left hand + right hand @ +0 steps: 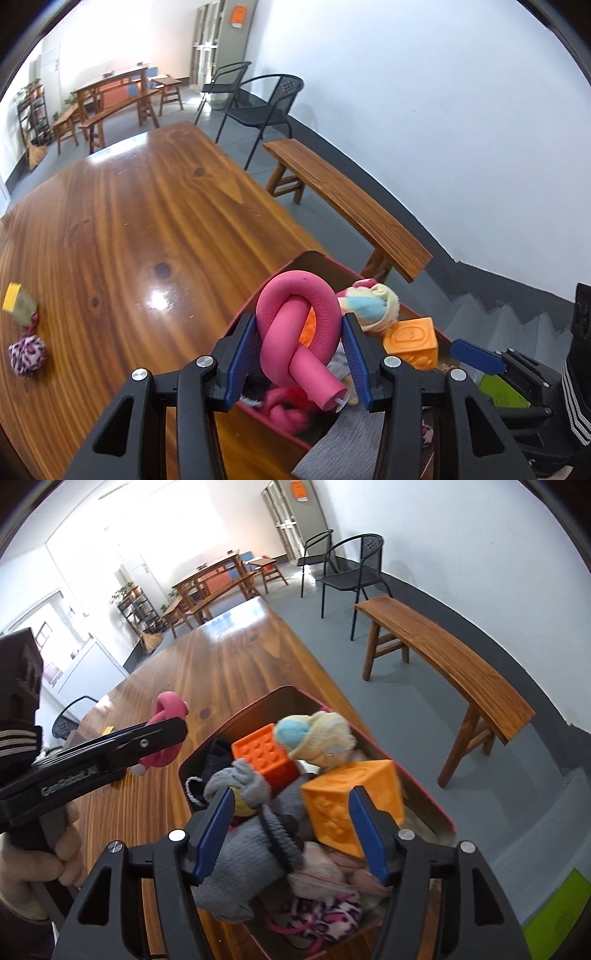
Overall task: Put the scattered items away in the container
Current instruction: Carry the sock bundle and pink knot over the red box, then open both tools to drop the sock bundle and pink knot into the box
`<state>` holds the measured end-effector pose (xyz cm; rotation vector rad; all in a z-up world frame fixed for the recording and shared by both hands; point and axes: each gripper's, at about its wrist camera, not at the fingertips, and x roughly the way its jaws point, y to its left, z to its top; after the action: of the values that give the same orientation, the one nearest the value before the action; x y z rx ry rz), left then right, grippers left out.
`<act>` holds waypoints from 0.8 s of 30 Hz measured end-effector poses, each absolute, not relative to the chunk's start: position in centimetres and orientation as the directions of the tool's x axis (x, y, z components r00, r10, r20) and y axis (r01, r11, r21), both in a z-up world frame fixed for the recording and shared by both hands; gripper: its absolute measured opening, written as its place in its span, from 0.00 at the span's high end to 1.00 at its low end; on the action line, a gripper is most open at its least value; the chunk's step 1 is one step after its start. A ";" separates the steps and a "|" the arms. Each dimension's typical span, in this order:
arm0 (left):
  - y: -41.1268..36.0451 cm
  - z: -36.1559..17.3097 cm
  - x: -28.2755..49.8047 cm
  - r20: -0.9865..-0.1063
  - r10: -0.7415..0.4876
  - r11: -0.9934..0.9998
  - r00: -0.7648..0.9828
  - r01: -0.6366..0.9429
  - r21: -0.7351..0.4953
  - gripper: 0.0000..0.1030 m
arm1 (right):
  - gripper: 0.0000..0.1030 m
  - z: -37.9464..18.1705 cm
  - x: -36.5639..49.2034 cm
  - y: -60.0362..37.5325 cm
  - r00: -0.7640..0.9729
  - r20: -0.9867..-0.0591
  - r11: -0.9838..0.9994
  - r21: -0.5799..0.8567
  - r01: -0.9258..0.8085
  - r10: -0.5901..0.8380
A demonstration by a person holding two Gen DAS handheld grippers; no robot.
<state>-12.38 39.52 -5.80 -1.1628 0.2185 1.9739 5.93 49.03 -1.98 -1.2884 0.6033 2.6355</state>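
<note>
Left gripper (300, 356): clamped on pink foam knot (299, 332), poised at the container's near-left rim
Right gripper (291, 830): jaws apart, empty, over the pile
Container (428, 794): just beyond the knot, rightward
Far table (129, 206): pom-pom toy (26, 354) well left, waiting

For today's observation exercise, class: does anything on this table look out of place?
Yes. A pink-and-white pom-pom toy with a yellow-edged tag lies alone on the wooden table, far from the container where the other toys are piled. The left hand-held gripper holds a knotted pink foam tube.
</note>
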 end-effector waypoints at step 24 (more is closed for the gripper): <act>40.8 -9.2 -15.1 -0.825 0.528 -0.706 -0.202 -0.644 -0.294 0.16 | 0.34 -1.0 7.3 50.0 -0.649 -0.761 -0.900 0.274 -0.339 0.012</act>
<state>-15.06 40.79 -9.25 -1.2909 0.1469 1.9752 7.30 50.01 -0.99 -1.2039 0.5929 2.6191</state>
